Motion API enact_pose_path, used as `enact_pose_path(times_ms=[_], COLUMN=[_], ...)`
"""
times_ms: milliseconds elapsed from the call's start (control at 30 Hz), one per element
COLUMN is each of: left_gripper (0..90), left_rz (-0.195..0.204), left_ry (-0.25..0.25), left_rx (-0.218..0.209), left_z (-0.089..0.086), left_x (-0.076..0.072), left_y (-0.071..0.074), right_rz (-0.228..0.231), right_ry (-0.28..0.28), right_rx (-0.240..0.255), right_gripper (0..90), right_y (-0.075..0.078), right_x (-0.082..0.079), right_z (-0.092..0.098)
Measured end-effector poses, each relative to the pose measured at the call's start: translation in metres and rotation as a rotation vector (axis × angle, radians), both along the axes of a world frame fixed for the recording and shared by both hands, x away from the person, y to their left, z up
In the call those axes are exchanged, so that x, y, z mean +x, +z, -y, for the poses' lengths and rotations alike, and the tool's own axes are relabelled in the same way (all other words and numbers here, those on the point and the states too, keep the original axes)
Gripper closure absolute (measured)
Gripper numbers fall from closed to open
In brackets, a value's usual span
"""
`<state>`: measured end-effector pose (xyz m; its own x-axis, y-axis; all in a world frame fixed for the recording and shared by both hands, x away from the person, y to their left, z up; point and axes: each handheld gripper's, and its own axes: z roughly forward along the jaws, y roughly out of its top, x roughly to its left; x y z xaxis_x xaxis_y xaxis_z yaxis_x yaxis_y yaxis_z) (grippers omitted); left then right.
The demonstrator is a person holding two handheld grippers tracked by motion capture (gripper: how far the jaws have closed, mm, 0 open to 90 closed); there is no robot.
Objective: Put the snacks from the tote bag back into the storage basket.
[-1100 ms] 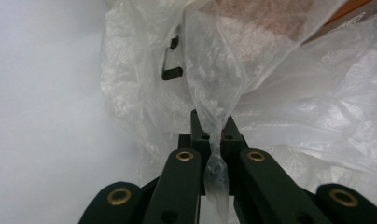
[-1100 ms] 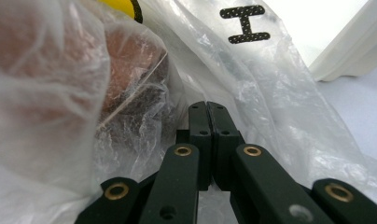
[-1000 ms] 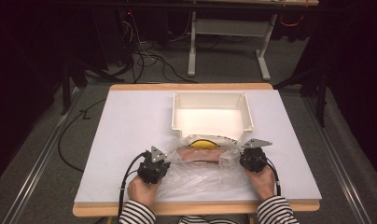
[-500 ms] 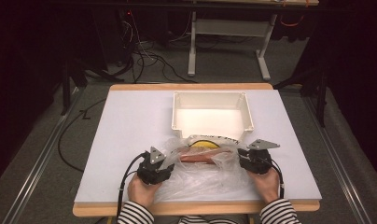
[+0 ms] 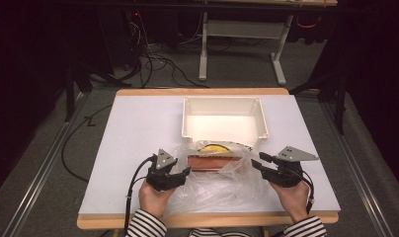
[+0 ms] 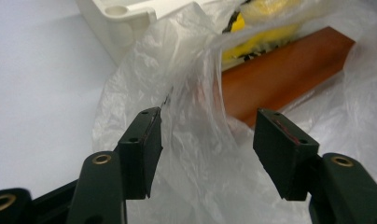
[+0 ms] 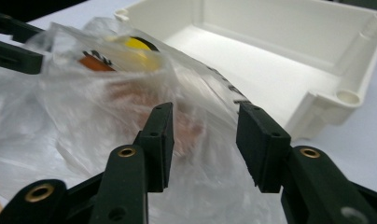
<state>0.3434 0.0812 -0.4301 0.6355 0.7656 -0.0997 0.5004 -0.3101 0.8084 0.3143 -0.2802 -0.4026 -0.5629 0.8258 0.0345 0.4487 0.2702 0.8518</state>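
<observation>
Both jaws have just been opening: the left gripper [image 5: 180, 174] and right gripper [image 5: 258, 163] stand wide, releasing the plastic bag [image 5: 215, 185], which lies slack before the white tray [image 5: 260, 118], brown box [image 5: 212, 163] inside.

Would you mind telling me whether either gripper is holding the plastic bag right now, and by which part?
Neither holds it. The left gripper and right gripper have just been opening; their jaws stand apart, with loose film of the plastic bag between them, unpinched.
</observation>
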Motion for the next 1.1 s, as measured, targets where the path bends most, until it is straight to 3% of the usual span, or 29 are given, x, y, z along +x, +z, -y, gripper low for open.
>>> enact_pose_path(times_ms=[133, 233, 433, 567, 600, 800, 1100], left_gripper=[47.5, 55.5, 71.9, 79.0, 80.2, 84.8, 86.7], left_rz=[-0.002, -0.016, -0.027, -0.026, -0.024, -0.009, -0.008], left_ry=[-0.002, -0.011, -0.043, -0.050, -0.051, -0.059, -0.043], left_rx=[0.016, 0.009, -0.001, -0.002, 0.000, 0.001, 0.008], left_z=[0.004, 0.007, 0.011, 0.010, 0.010, 0.003, -0.006], left_x=[0.005, 0.010, 0.012, 0.012, 0.012, 0.009, 0.009], left_y=[0.001, -0.002, -0.005, -0.005, -0.005, -0.001, -0.003], right_rz=[0.012, 0.012, -0.020, -0.047, -0.054, -0.114, -0.135], right_ry=[0.018, 0.036, 0.068, 0.089, 0.093, 0.134, 0.101], right_rx=[0.024, -0.006, 0.001, -0.033, -0.040, -0.094, -0.145], right_gripper=[52.9, 50.6, 43.6, 43.4, 46.4, 86.9, 90.0], right_y=[0.007, 0.010, 0.012, 0.007, 0.006, -0.013, -0.026], right_x=[-0.002, -0.004, 0.001, 0.004, 0.004, 0.008, 0.006], right_z=[-0.006, -0.015, -0.025, -0.034, -0.035, -0.036, -0.019])
